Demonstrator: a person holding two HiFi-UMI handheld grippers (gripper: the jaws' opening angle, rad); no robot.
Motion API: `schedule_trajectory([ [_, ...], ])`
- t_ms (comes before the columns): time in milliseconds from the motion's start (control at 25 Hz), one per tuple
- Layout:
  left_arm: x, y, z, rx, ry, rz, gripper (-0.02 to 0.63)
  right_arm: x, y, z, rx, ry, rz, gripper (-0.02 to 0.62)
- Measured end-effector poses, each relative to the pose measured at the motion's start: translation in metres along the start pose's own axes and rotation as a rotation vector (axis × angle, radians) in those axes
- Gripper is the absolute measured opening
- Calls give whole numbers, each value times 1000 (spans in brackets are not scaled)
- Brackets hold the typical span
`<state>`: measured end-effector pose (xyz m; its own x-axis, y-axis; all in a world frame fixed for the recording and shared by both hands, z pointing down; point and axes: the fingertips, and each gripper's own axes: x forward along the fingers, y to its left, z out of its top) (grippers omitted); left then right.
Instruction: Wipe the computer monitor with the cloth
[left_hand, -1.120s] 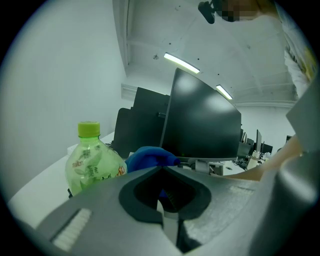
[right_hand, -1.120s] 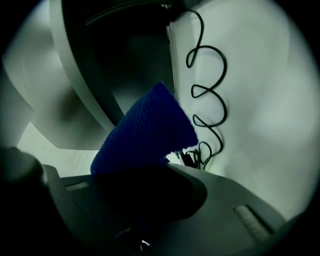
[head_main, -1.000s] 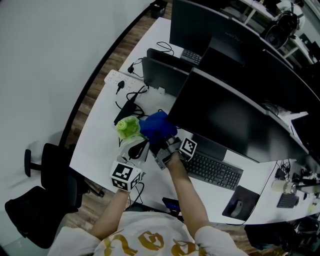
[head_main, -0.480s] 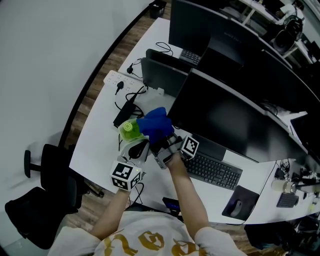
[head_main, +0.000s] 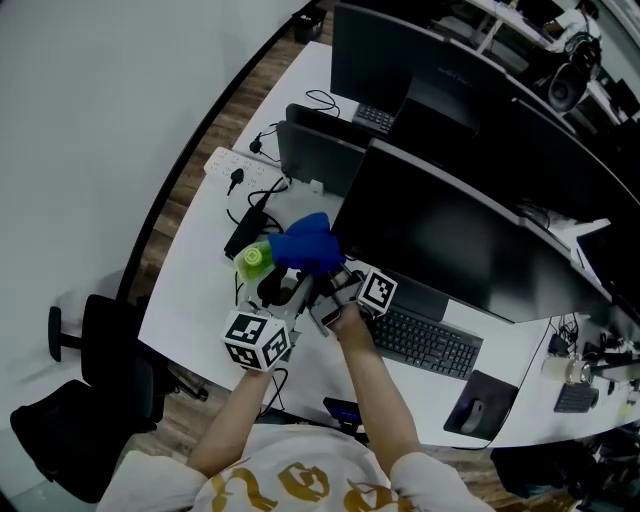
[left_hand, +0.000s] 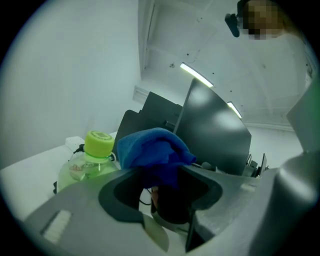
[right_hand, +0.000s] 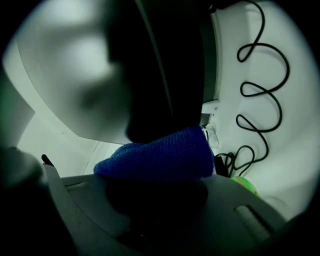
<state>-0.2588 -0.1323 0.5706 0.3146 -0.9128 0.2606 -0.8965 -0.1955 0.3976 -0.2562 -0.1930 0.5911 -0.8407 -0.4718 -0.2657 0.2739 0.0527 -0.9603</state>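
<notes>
While the right gripper (head_main: 322, 278) stays out of it, jaws clamped on the blue cloth (head_main: 303, 245), nothing here gives me a word to read. The green-capped bottle (head_main: 253, 262) has a label and a mark on its cap, both too blurred in the left gripper view. The only clear print is the black-and-white square markers on the gripper cubes.

The cloth sits bunched at the lower left corner of the big dark monitor (head_main: 450, 240), just beside the screen edge; I cannot tell if it touches. The left gripper (head_main: 288, 292) stands with its jaws apart, gripping nothing, the cloth (left_hand: 150, 150) showing above the gap and the bottle (left_hand: 92, 160) at frame left of it.

Around them on the white desk (head_main: 195, 295): a keyboard (head_main: 425, 340) below the monitor, a mouse (head_main: 477, 415) at lower right, a power strip (head_main: 235, 165) with looping cables (right_hand: 265, 90) at upper left, and a smaller dark screen (head_main: 320, 150) behind.
</notes>
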Motion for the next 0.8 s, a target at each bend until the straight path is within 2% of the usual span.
schedule_trajectory([
  [120, 5, 0, 7, 16, -22, 33, 234, -3, 0, 0, -29, 21, -1, 72],
  [320, 16, 1, 16, 46, -34, 35, 234, -3, -1, 3, -65, 49, -19, 75],
  [400, 18, -1, 15, 61, -31, 26, 206, -5, -3, 4, -81, 62, -31, 75],
  [520, 19, -4, 17, 104, -39, 22, 85, -9, -5, 2, -110, 89, -44, 80],
  [560, 20, -5, 19, 114, -43, 20, 66, -10, -5, 2, -118, 94, -48, 83],
  [800, 24, -1, 36, 135, -89, 20, 31, -17, -7, 2, -200, 133, -94, 129],
])
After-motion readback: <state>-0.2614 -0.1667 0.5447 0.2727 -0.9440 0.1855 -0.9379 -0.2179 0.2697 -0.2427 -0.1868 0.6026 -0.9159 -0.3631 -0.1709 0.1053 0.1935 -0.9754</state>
